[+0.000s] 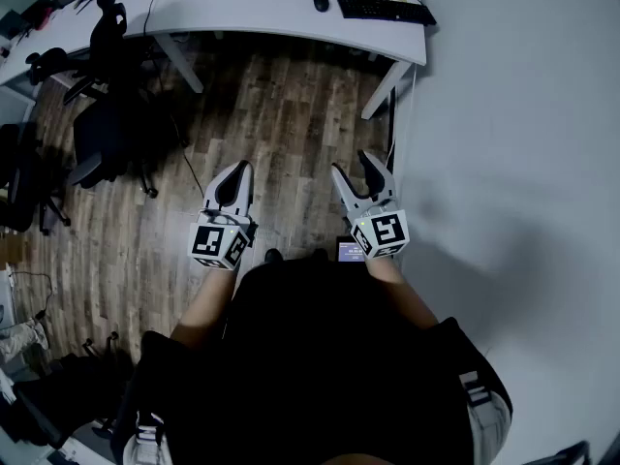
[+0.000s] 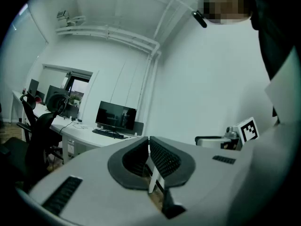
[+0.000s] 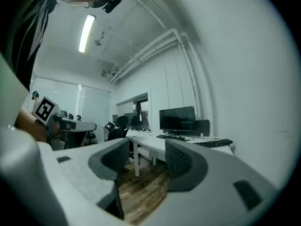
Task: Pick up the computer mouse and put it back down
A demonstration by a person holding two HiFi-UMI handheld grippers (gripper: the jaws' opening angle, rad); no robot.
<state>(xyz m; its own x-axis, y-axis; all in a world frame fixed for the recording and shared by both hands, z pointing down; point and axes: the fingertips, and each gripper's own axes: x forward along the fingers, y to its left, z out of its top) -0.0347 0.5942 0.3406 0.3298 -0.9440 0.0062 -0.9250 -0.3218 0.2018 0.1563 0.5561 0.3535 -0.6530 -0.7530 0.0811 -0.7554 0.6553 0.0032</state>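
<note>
Left gripper (image 1: 238,170) closed | right gripper (image 1: 354,166) open, empty | wood floor (image 1: 281,105) — white desk (image 1: 281,15), mouse (image 1: 321,3) beyond

Left tongs (image 1: 240,169) and right tongs (image 1: 354,167) hover over floor (image 1: 281,105); mouse (image 1: 321,3) on desk (image 1: 242,13).

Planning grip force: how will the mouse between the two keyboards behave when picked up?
The mouse looks small, dark and rounded: probably rigid and light. Its curved shell might slip in a pinch grip. Whether a cable would drag, I can't tell from this far.
</note>
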